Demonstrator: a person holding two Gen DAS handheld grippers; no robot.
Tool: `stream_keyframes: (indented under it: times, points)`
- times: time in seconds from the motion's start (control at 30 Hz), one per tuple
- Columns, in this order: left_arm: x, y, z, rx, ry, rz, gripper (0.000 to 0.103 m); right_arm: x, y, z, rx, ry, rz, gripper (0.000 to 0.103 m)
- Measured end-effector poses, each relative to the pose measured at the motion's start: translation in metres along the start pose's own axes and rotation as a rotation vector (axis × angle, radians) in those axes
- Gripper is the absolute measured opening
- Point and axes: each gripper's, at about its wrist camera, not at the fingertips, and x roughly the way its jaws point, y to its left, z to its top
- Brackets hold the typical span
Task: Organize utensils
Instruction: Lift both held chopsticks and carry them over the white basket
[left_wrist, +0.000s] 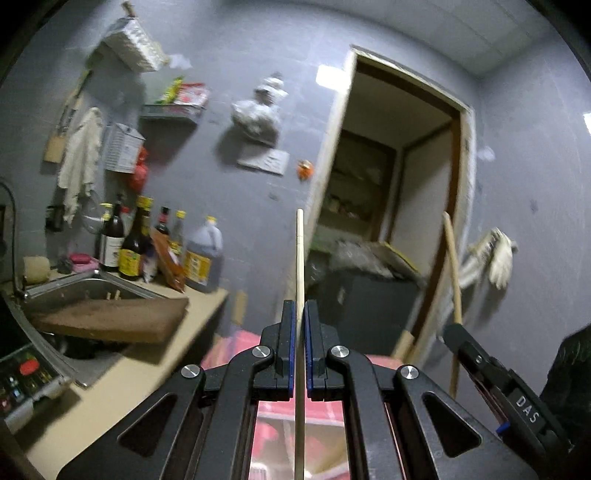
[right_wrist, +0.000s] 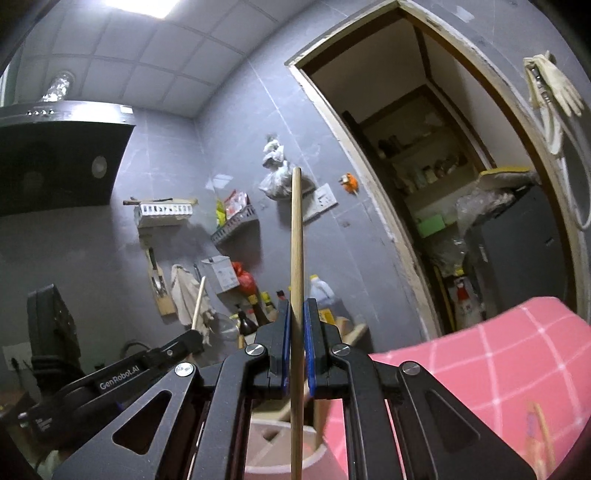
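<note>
Left gripper (left_wrist: 300, 314) clamped narrowly on a pale chopstick (left_wrist: 300, 254), upright, right of the sink (left_wrist: 92, 286). Right gripper (right_wrist: 295, 314) closed on a thicker wooden stick (right_wrist: 296, 236), above a pink holder (right_wrist: 317, 465).

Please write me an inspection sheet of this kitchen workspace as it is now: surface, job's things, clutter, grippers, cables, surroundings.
Surface: beige counter with a sink; a wooden board lies across it.
Job's things: two chopsticks, pale and darker; pink holder below.
Clutter: bottles, jug.
Grippers: left gripper shut on the pale chopstick; right gripper shut on the darker one.
Cables: white cord by the glove.
Surroundings: grey wall, open doorway, range hood.
</note>
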Motion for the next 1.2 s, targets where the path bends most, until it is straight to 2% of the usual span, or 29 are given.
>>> stream_keyframes:
  times: [0.17, 0.33, 0.73, 1.2]
  points:
    - [0.004, 0.041, 0.011, -0.068, -0.070, 0.065, 0.002, 0.022, 0.009, -0.005, -0.003, -0.041, 0.040, 0.005]
    - [0.011, 0.058, 0.004, -0.095, -0.091, 0.111, 0.002, 0.037, 0.020, -0.017, -0.050, -0.055, 0.037, 0.005]
    - [0.027, 0.055, -0.034, -0.062, -0.047, 0.159, 0.003, 0.050, 0.015, -0.050, -0.101, 0.025, -0.007, 0.005]
    - [0.027, 0.051, -0.069, -0.049, 0.042, 0.165, 0.003, 0.042, 0.016, -0.067, -0.139, 0.113, -0.024, 0.006]
